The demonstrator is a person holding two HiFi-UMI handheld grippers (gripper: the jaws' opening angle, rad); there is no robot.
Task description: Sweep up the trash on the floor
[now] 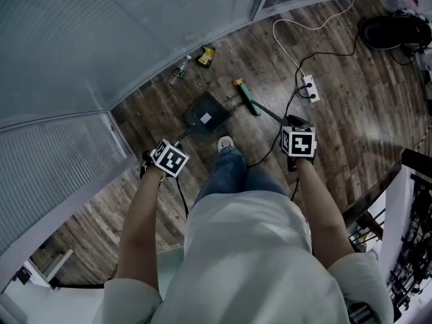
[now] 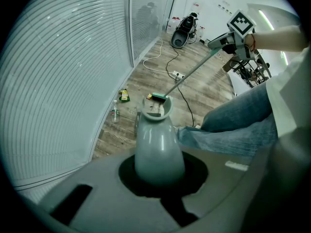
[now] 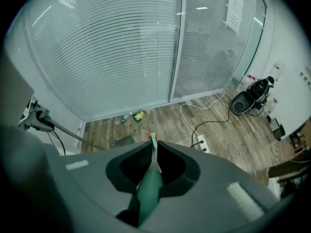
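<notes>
head view: mounted on the person's head, facing steeply down. the left gripper (image 1: 172, 150) and right gripper (image 1: 295, 130) sit mid-frame, with the floor (image 1: 337, 127) far below across the upper half.

left gripper view: rides the left gripper, sighting close along the clamped dustpan handle (image 2: 159, 144) down to the floor; the right gripper appears at upper right.

right gripper view: rides the right gripper, sighting along the clamped broom handle (image 3: 148, 188); the floor lies distant at mid-frame.

shared by all three views: bottle (image 1: 179, 69), yellow packet (image 2: 124, 95), power strip (image 3: 202, 143).
</notes>
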